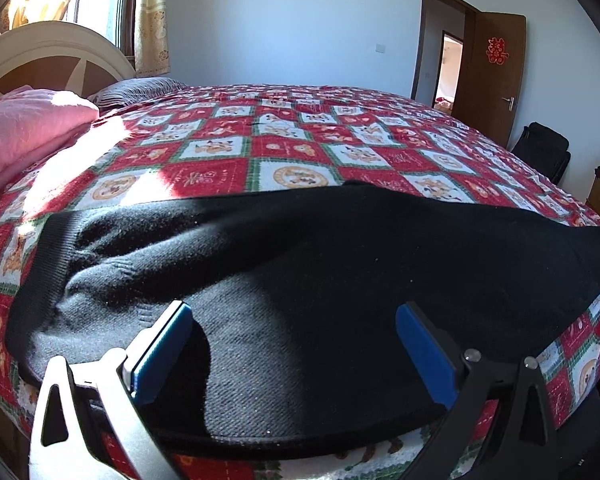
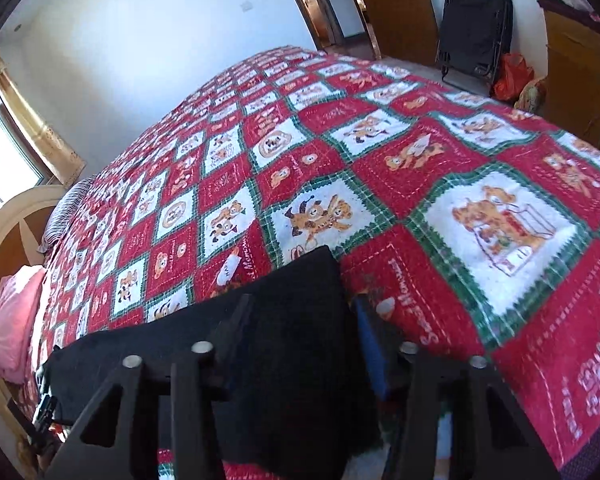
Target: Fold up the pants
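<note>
The black knit pants [image 1: 300, 264] lie across the near edge of the bed, waistband at the left, legs running right. My left gripper [image 1: 294, 344] is open, its blue pads apart, over the near edge of the pants. In the right wrist view the leg end of the pants [image 2: 296, 344] lies between the fingers of my right gripper [image 2: 300, 320], which is open around the cloth; the right blue pad [image 2: 370, 344] stands beside the cloth edge.
The bed has a red, white and green checked quilt [image 2: 380, 160]. A pink pillow [image 1: 24, 128] and the headboard [image 1: 48, 52] are at the left. An open brown door [image 1: 488, 76], a black bag [image 2: 474, 28] and wooden furniture [image 2: 572, 64] stand beyond the bed.
</note>
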### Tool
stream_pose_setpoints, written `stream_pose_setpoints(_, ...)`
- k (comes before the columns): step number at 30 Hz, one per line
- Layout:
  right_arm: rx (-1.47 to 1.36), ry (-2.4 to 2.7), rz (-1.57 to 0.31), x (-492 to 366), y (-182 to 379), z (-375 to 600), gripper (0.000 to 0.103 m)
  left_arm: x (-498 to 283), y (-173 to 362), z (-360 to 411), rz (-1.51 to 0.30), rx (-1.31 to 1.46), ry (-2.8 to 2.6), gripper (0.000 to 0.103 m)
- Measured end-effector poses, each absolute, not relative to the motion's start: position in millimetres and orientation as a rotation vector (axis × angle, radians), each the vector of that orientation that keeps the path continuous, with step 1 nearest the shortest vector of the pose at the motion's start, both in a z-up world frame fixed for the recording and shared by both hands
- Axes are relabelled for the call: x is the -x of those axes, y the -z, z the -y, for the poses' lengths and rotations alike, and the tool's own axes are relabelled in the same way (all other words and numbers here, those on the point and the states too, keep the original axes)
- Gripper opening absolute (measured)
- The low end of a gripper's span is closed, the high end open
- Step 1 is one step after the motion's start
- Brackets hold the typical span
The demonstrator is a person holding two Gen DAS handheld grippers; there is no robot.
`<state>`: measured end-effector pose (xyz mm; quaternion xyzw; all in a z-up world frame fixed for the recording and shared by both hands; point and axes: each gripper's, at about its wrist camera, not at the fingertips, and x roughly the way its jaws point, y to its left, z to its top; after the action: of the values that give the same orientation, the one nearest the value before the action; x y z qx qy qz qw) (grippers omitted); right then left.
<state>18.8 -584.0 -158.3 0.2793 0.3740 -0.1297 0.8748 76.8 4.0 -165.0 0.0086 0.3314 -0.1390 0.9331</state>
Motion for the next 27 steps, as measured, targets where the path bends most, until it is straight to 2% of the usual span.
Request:
stream_pose_setpoints(1,-0.587,0.255,-0.779,-20,158,584,0.043,-76,165,-3,-0.678,-0.021,0.285,0.103)
stream_pose_setpoints(2,-0.588,0.228,-0.771,-18,159,582,0.037,-76,165,-3,-0.677,-0.021,0.286,0.103)
stream_pose_setpoints(3,-0.587,0.206,-0.776,-19,160,580,0.029,-76,165,-4,-0.677,-0.018,0.288,0.103)
stream_pose_setpoints(4,-0.584,0.196,-0.774,-16,161,579,0.016,-76,165,-3,-0.677,-0.015,0.289,0.103)
stream_pose_setpoints(14,-0.627,0.171,-0.66,0,136,555,0.013,-75,158,-4,-0.659,0.006,0.298,0.103)
stream_pose_setpoints(27,-0.604,-0.017,-0.593,-32,86,442,0.013,-77,144,-10,-0.62,-0.02,0.255,0.103)
